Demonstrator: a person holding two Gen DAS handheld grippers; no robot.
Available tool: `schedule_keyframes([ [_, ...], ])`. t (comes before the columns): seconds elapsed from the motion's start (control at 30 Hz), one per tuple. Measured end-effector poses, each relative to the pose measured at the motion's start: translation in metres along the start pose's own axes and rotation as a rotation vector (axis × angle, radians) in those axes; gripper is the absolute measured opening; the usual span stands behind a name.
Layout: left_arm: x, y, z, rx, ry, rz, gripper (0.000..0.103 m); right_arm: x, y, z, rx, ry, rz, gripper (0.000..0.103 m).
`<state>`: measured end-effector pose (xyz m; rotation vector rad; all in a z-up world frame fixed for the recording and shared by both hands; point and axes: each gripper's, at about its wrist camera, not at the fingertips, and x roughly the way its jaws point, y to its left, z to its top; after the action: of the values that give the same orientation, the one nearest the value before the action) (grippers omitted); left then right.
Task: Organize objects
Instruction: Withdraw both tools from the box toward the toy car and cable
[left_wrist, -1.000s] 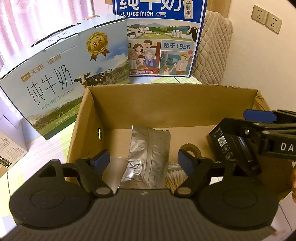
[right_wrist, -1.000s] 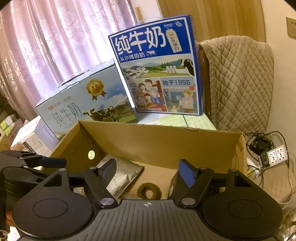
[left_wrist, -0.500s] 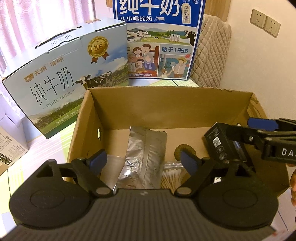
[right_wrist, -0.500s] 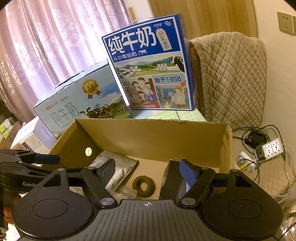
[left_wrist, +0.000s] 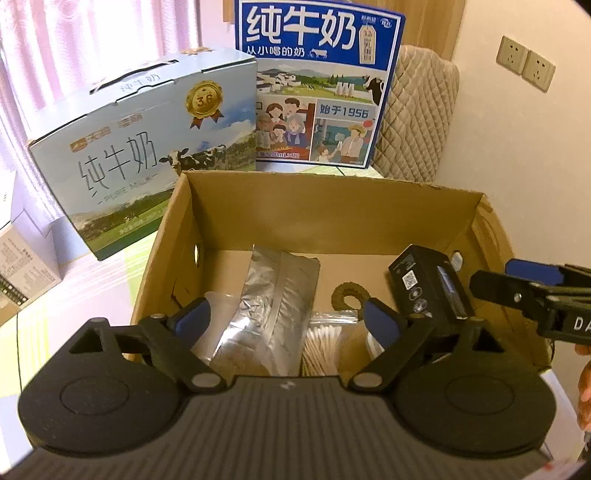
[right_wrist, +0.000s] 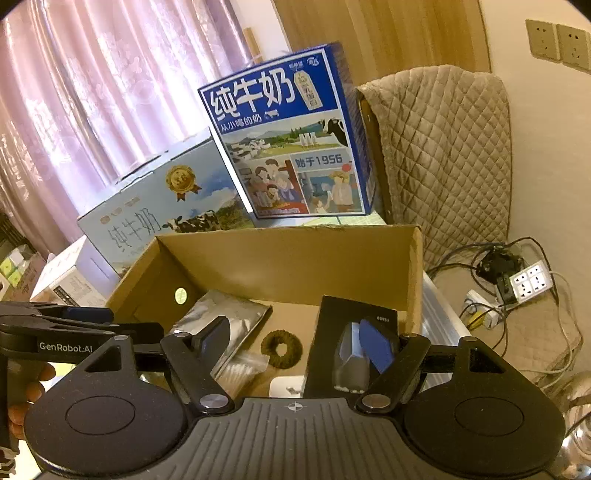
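Note:
An open cardboard box holds a silver foil pouch, a bag of cotton swabs, a brown ring and a black box leaning at its right side. My left gripper is open and empty over the box's near edge. My right gripper is open and empty, just back from the black box. The pouch, the swabs and the ring also show in the right wrist view.
Two milk cartons stand behind the box, a light blue one at the left and a dark blue one at the back. A quilted chair back is at the right. A power strip with cables lies on the floor.
Both grippers have drawn back and up from the box. The right gripper has moved off the black box, which now leans free inside the box.

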<state>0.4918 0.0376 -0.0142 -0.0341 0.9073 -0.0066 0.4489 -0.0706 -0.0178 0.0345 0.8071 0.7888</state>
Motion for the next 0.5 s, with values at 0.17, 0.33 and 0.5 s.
schedule_keyframes([
  [0.17,-0.021,-0.005,-0.007,-0.002,-0.02,0.007,0.09,-0.02,0.005,-0.006,-0.011,-0.014,0.004,0.074],
  [0.33,-0.05,-0.008,-0.017,-0.011,-0.056,0.014,0.091,-0.041,0.01,-0.014,-0.01,-0.027,0.021,0.075],
  [0.5,-0.08,-0.009,-0.033,-0.029,-0.087,0.022,0.092,-0.063,0.019,-0.024,-0.02,-0.037,0.044,0.075],
])
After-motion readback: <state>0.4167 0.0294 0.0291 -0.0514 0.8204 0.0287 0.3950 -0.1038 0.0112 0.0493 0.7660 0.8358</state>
